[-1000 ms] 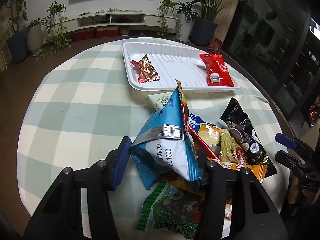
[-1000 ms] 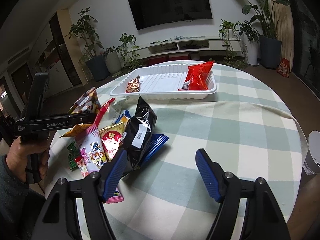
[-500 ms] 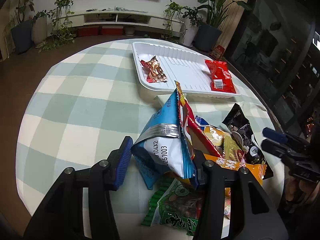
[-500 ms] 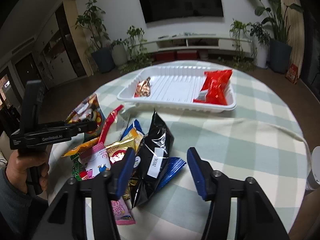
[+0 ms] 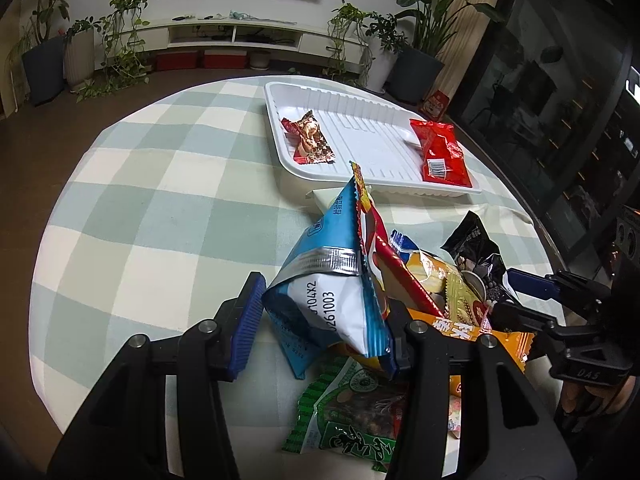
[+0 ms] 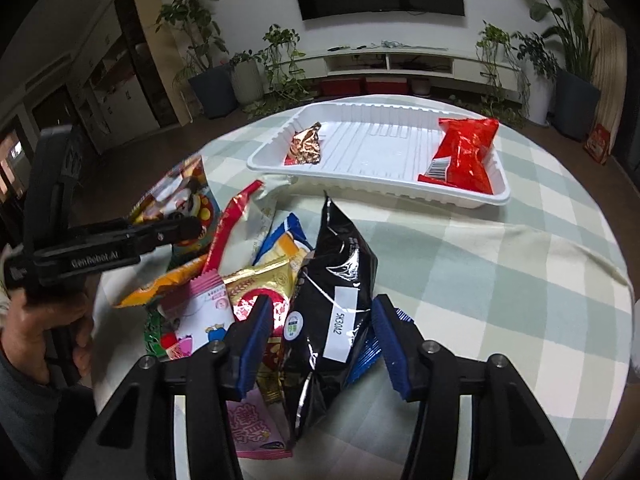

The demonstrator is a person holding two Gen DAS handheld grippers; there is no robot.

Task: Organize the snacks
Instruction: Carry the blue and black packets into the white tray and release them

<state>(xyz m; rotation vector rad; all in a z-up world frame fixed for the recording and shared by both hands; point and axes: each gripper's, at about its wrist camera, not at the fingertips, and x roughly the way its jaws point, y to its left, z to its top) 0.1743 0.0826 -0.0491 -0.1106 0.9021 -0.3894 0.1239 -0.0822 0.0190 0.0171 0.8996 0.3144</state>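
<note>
A pile of snack packets lies on the near part of a round table covered with a green-and-white checked cloth (image 5: pixel 168 208), and a white tray (image 6: pixel 360 184) sits beyond the pile, toward the far side. Two packets are already lodged in the tray: a small brown-and-red foil one (image 5: pixel 308 140) at its left end and a red bag (image 6: pixel 464 152) at its right end, with the ribbed middle bare. In the left wrist view the left gripper (image 5: pixel 320 320) is seen with a blue packet (image 5: pixel 332 280) standing between its fingers; the packet's right edge lies against the right finger, while a narrow gap shows beside the left blue pad (image 5: pixel 246 324), so whether the packet is truly pinched cannot be told. In the right wrist view the right gripper (image 6: pixel 320 340) is spread, its blue pads set either side of a black bag (image 6: pixel 336 292) that stands upright at the right edge of the pile — no squeeze is visible yet. The step in hand is judged to be picking from the pile, with most packets unsorted. Next, each grip would need to be closed firmly on a single packet — neighbours such as the orange packet (image 5: pixel 476 332) are pressed close and could be dragged along — and the packet carried to the tray's bare middle.
</note>
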